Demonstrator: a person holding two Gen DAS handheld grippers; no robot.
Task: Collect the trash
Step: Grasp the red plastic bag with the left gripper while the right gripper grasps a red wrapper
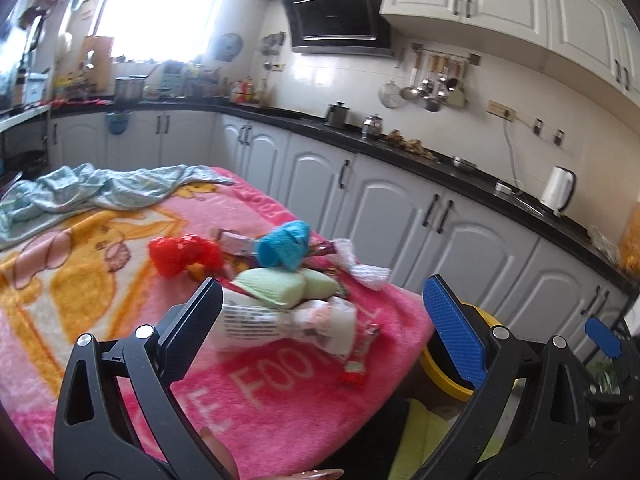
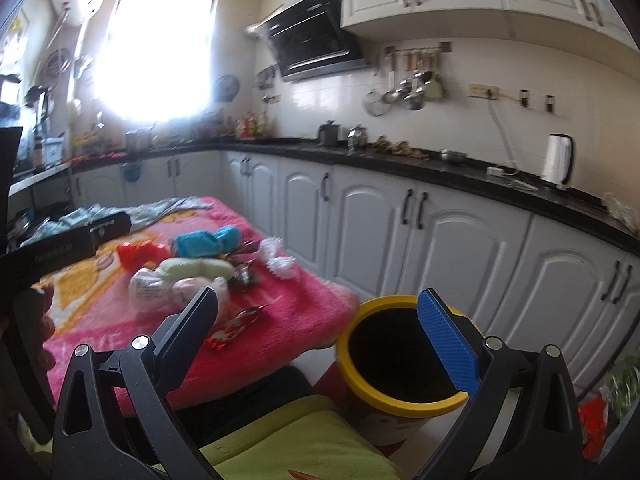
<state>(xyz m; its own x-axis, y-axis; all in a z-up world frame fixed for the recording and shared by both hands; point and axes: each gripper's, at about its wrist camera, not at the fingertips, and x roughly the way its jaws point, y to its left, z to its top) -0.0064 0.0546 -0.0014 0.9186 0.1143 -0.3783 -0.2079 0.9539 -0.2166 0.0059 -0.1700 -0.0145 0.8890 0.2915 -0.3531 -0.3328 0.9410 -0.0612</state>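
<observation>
We are working at a table covered by a pink blanket (image 1: pixel 280 392), with white cabinets (image 1: pixel 380 208) running along its far side and a strip of open floor lying between them. A yellow-rimmed bin (image 2: pixel 400 400) is standing off the blanket's near corner, just beside its edge. The trash pile (image 1: pixel 280 280) is sitting near that same edge: a white crumpled bag (image 1: pixel 280 324), a pale green packet (image 1: pixel 280 288), a blue wad (image 1: pixel 284 246) and a red wad (image 1: pixel 180 254), with a small red wrapper (image 1: pixel 354 372) lying apart, closest to the edge. Our left gripper (image 1: pixel 328 320) is gaping wide and holding nothing, with the white bag lying between its fingers. Our right gripper (image 2: pixel 320 332) is also spread wide and empty, hanging over the bin's rim.
</observation>
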